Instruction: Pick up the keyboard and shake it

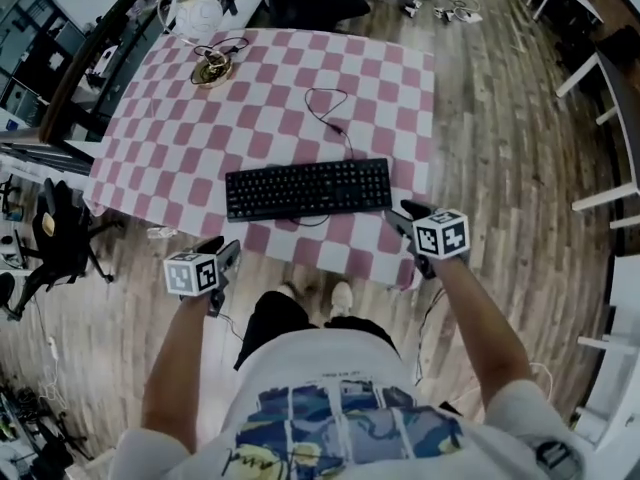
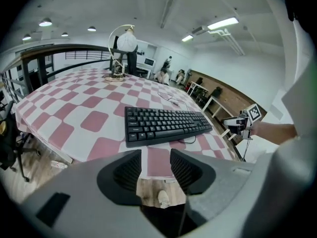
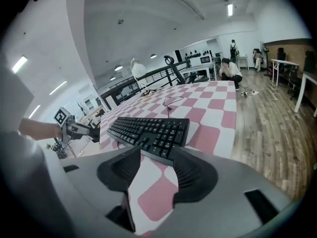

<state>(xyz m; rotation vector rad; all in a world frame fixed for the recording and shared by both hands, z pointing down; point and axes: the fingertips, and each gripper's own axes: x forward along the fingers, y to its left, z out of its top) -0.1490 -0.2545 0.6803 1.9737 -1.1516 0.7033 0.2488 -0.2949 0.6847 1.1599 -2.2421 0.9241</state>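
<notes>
In the head view, a black keyboard (image 1: 308, 188) lies flat on a table (image 1: 160, 108) under a pink-and-white checked cloth. It sits close to the table's near edge, and its cable (image 1: 335, 118) loops away toward the far side. The left gripper (image 1: 226, 254) hangs off the near edge, left of the keyboard and clear of it. The right gripper (image 1: 402, 214) has its tips just beside the keyboard's right end. A white globe lamp (image 1: 198, 13) stands at the far left corner of the table. The person's shoes (image 1: 341, 297) show on the wooden floor below.

In the left gripper view, the left gripper's (image 2: 155, 155) jaws stand apart with nothing between them except the cloth's edge and the floor. The keyboard (image 2: 166, 124) lies further in on the table, well beyond the fingertips. The right gripper (image 2: 238, 125) shows at the keyboard's far right.

In the right gripper view, the right gripper's (image 3: 156, 155) jaws are also apart and hold nothing. The keyboard's (image 3: 148, 130) near corner lies just ahead of the gap, untouched by the pads. The left gripper (image 3: 74, 129) shows off to the left. A person (image 3: 229, 71) crouches far back on the floor.
</notes>
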